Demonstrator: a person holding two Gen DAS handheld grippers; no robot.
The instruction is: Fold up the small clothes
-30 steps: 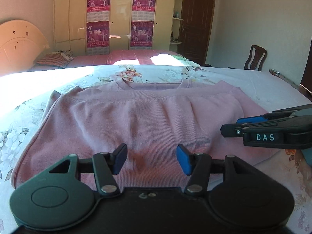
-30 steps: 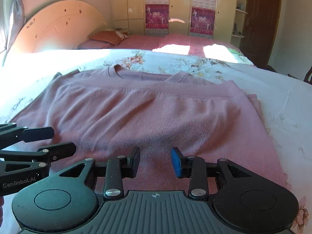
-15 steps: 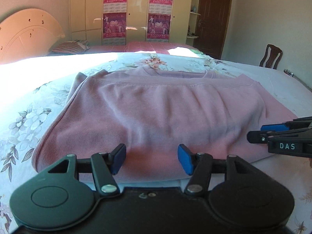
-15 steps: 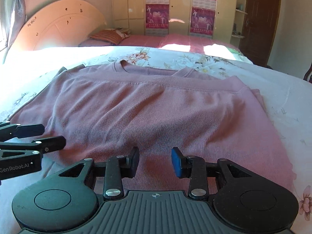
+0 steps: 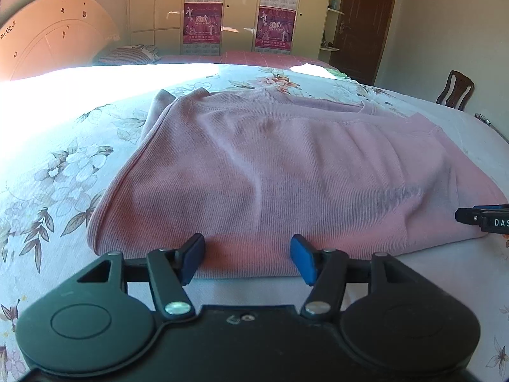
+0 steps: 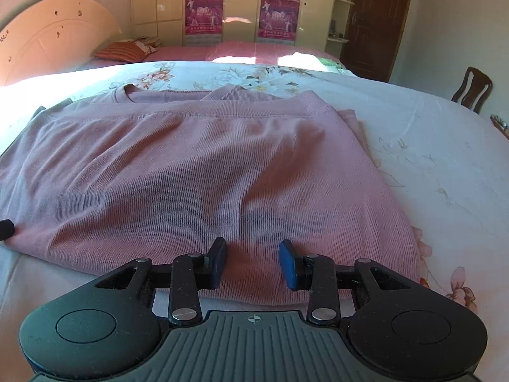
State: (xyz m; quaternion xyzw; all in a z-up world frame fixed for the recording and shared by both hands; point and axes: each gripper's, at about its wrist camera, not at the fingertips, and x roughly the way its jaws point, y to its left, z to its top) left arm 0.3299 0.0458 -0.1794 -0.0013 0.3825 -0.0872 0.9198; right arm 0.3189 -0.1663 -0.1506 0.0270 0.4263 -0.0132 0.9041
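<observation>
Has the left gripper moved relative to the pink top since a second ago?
Yes. The left gripper has drawn back toward the near folded edge of the pink top and shifted left: the top's left corner now shows beside its fingers.

Left gripper (image 5: 247,259) tilted downward, jaws parted wide, nothing between blue pads, right gripper (image 6: 253,263) likewise tilted, jaws narrower, gap empty, both side by side

Pink knit on a flowered sheet

You are looking at a dusty-pink ribbed sweater (image 5: 286,172) lying on a white bedsheet (image 5: 63,172) printed with pale flowers; beyond the sweater, magenta posters (image 5: 201,25) are showing on cream wardrobe doors (image 5: 152,3).
</observation>
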